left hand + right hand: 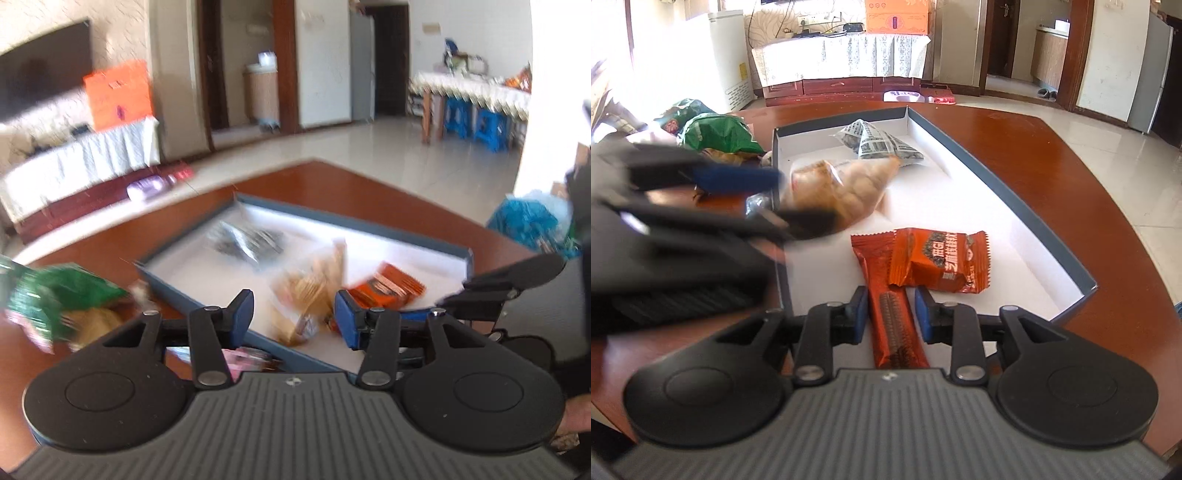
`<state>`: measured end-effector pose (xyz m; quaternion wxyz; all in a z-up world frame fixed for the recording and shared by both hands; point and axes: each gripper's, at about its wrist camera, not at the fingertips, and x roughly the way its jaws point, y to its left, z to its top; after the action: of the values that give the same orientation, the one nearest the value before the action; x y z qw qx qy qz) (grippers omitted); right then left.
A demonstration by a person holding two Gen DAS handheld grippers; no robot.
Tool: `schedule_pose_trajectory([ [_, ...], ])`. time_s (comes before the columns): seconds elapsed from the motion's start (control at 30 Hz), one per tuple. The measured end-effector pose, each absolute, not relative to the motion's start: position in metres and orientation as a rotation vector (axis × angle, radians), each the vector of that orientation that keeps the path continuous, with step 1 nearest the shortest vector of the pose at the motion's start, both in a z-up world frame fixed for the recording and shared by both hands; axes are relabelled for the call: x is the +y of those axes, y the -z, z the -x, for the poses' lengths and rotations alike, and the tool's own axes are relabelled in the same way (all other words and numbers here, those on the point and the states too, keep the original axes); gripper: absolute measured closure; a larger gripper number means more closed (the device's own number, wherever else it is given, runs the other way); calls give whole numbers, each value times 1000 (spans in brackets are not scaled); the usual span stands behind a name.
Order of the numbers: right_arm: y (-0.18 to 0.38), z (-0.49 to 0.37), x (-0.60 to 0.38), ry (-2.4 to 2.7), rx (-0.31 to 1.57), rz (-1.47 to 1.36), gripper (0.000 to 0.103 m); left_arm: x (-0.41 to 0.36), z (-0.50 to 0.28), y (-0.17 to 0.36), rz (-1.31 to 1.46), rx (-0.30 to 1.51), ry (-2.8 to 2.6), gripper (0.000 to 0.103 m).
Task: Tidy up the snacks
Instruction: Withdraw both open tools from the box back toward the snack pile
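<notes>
A shallow blue-rimmed box [1004, 192] with a white floor lies on the brown table and also shows in the left wrist view [369, 221]. In it lie a grey newsprint packet [882, 146], a clear bag of tan snacks [846, 192], an orange packet [938, 260] and a long red bar [890, 314]. My right gripper [891, 314] is open, its fingers either side of the red bar's near end. My left gripper [293, 317] is open over the box's near edge, just before the tan bag [310, 291]. It appears blurred in the right wrist view [783, 199].
Green snack bags [716, 136] and other packets lie on the table left of the box, also in the left wrist view [62, 295]. A blue plastic bag [532, 225] sits at the table's right. A cabinet with a white cloth [842, 55] stands beyond.
</notes>
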<state>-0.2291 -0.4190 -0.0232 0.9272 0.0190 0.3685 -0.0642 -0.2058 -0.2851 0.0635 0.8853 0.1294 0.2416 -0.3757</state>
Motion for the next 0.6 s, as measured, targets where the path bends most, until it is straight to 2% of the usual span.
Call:
schedule_pose_trajectory([
  [0.1,23,230,-422,145,760,-43,61,-256,204,-74,-236,488,750,46],
  [0.23,22,229,-421,153,760,-33,61,-226,192,-71,-235,518,681,44],
  [0.4,-1,249,-411,129,633,-70,60,-198,171,-72,-206,537,615,44],
  [0.5,-16,258,-393,-45,504,-74,58,-184,160,-74,-169,548,582,43],
  [0.6,-11,251,-370,-261,538,-98,60,-176,151,-74,-156,568,552,43],
])
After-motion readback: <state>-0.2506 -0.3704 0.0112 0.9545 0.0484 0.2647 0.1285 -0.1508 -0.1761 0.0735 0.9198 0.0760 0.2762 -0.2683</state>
